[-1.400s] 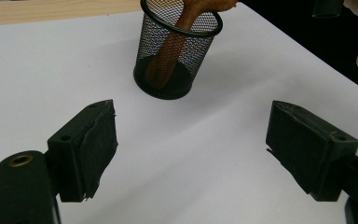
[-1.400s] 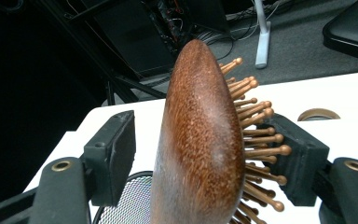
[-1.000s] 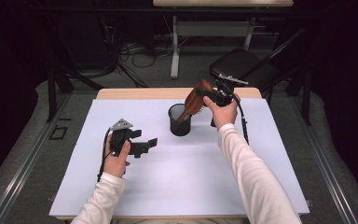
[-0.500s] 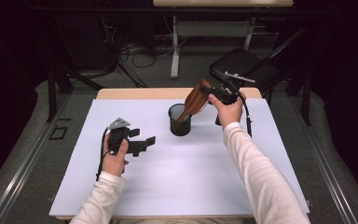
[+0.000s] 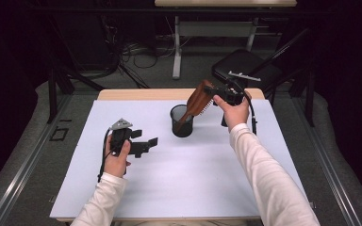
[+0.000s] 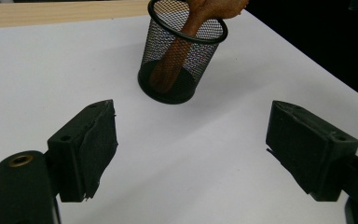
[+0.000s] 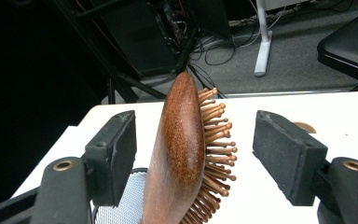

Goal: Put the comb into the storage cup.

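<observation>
A wooden hairbrush (image 5: pixel 199 101) stands handle-down in a black mesh cup (image 5: pixel 182 123) at the back middle of the white table top (image 5: pixel 193 183). Its head leans up and to the right. My right gripper (image 5: pixel 213 94) is at the head. In the right gripper view the brush (image 7: pixel 177 140) stands between the jaws of the gripper (image 7: pixel 196 126) with a gap on each side, so the gripper is open. My left gripper (image 5: pixel 147 140) rests open over the table's left half, nothing in it. In the left gripper view its jaws (image 6: pixel 191 144) point at the cup (image 6: pixel 182 60) and the brush handle (image 6: pixel 175 51).
The table's wooden back edge (image 5: pixel 136 94) runs behind the cup. Beyond it stand a black chair (image 5: pixel 245 66) and a white desk leg (image 5: pixel 176 52), with cables (image 5: pixel 132 52) on the floor. Dark floor drops away on both sides.
My right hand has shifted slightly to the right. The brush still leans in the cup, and my left gripper has stayed where it was.
</observation>
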{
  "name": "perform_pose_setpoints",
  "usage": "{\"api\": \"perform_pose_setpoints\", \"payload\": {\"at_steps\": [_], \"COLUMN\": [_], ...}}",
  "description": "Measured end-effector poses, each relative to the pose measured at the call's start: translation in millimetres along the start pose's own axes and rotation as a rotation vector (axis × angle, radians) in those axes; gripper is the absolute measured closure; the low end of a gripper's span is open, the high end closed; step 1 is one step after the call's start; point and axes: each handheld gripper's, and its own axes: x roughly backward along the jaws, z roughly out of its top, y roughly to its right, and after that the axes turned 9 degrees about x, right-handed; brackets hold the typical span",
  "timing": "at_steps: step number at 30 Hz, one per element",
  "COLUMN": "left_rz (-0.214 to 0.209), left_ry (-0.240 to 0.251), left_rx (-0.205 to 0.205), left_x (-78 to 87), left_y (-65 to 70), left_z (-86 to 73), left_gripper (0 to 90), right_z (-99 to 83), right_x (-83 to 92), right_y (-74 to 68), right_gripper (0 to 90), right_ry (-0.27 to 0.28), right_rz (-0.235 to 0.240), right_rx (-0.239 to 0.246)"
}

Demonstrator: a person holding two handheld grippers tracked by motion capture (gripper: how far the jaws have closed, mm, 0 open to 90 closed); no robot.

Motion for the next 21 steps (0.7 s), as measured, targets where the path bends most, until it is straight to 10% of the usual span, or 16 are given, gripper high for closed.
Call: {"api": "perform_pose_setpoints", "payload": {"at_steps": [21], "left_rz": [0.009], "left_ry": [0.004], "left_rx": [0.001], "left_x": [3.4], "left_y": [0.1], "left_z": [-0.3], "left_gripper": [16.5], "right_z": [6.3], "right_x": [15.8], "right_y": [7.0], "right_gripper": [31.9], "right_ry": [-0.019], "right_rz": [0.017], "right_rx": [0.029]}}
